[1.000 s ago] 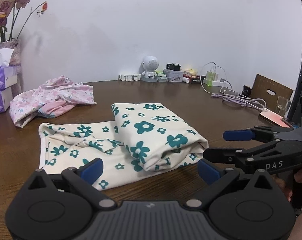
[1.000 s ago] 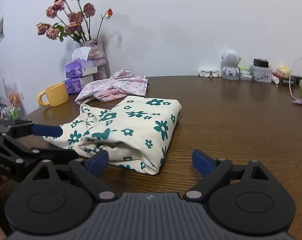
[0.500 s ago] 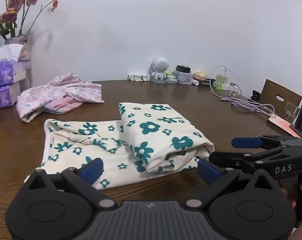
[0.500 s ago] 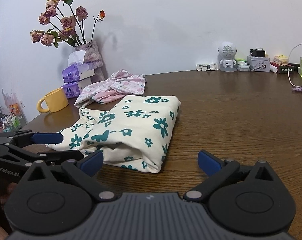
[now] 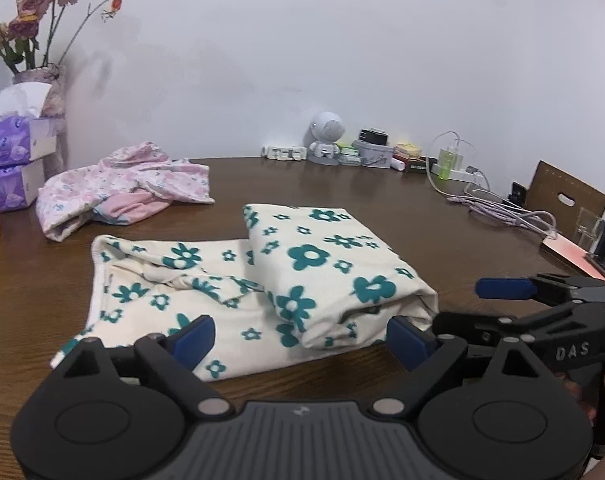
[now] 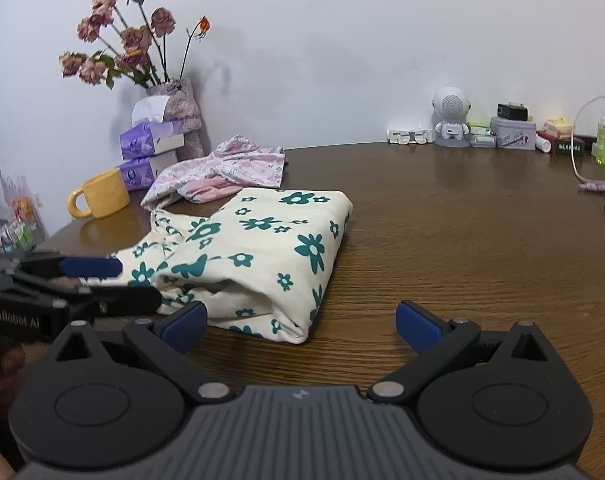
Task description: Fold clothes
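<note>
Left tool (image 5: 298,338) and right tool (image 6: 300,322) are held wide apart, empty, before the half-folded floral garment (image 5: 262,276) on the tabletop (image 6: 462,220).

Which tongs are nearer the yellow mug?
Left. The left tongs hover at the floral garment's mug-side end; the right tongs sit further along, away from the yellow mug.

The left gripper (image 5: 300,338), fingers spread wide and empty, hovers just before the half-folded cream floral garment (image 5: 262,280) on the wooden table (image 5: 442,232); the right gripper (image 5: 482,304) sits beside its folded end.
</note>
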Demonstrator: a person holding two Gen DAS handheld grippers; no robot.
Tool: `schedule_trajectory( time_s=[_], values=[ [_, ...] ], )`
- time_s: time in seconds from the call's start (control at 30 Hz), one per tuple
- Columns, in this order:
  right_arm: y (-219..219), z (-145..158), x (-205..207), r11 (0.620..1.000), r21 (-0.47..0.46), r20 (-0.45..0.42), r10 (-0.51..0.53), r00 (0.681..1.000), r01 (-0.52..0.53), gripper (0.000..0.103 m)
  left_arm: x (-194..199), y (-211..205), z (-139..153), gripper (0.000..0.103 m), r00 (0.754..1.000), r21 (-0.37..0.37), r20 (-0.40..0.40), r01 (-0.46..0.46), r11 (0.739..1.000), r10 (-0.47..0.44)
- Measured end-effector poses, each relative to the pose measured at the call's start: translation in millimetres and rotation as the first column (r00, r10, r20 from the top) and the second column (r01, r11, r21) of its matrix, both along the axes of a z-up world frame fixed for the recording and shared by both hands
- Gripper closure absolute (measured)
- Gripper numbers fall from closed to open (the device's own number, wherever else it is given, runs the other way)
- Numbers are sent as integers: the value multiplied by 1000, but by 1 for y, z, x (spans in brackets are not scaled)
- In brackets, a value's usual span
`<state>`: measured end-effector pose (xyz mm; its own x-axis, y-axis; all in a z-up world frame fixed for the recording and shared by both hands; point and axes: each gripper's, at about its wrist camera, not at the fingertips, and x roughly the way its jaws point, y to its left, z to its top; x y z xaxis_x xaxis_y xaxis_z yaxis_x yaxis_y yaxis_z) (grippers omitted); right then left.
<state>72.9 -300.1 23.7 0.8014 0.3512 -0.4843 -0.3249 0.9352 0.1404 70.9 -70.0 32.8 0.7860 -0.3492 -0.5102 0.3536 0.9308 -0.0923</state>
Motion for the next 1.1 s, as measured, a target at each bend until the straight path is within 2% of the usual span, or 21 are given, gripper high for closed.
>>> schedule_trajectory(
  time_s=[0.07, 0.13, 0.37, 0.43, 0.53, 0.57, 0.6, 0.63, 0.77, 0.83, 0.93, 1.03, 1.1],
  values=[
    [2, 0, 0, 999, -38, 6, 6, 1000, -5, 2, 1, 0, 1, 11, 1000, 22, 8, -3, 1000, 3],
    [6, -1, 1, 996, -86, 6, 14, 1000, -13, 11, 2, -1, 1, 15, 1000, 45, 6, 9, 999, -10],
    [19, -6, 10, 982, -184, 2, 50, 999, -49, 37, 8, -16, -4, 41, 997, 166, 26, 67, 984, -72],
    [20, -6, 15, 982, -182, -1, 51, 999, -51, 51, 9, -24, -6, 50, 994, 208, 45, 84, 975, -96],
    [21, -6, 21, 984, -172, -10, 54, 998, -55, 66, 11, -33, -10, 72, 990, 264, 63, 108, 958, -129],
    [21, -7, 22, 984, -165, -17, 60, 998, -62, 72, 12, -33, -12, 74, 990, 269, 56, 114, 956, -133],
    [21, -8, 23, 985, -159, -24, 66, 998, -69, 82, 13, -32, -14, 75, 990, 266, 52, 115, 957, -133],
    [20, -9, 24, 985, -154, -27, 69, 997, -72, 86, 15, -31, -15, 75, 990, 262, 49, 116, 958, -133],
    [19, -10, 25, 985, -149, -39, 80, 996, -85, 87, 17, -29, -17, 76, 991, 252, 41, 117, 961, -131],
    [19, -10, 24, 984, -154, -38, 81, 996, -86, 84, 15, -26, -14, 72, 990, 237, 49, 120, 964, -135],
    [19, -9, 22, 983, -162, -37, 84, 996, -89, 85, 12, -25, -10, 75, 988, 237, 62, 126, 963, -145],
    [20, -9, 21, 981, -172, -41, 88, 995, -94, 87, 19, -25, -17, 76, 990, 238, 18, 130, 962, -139],
    [21, -11, 23, 978, -184, -51, 92, 994, -100, 87, 20, -20, -16, 69, 991, 212, 8, 125, 969, -130]
  ],
)
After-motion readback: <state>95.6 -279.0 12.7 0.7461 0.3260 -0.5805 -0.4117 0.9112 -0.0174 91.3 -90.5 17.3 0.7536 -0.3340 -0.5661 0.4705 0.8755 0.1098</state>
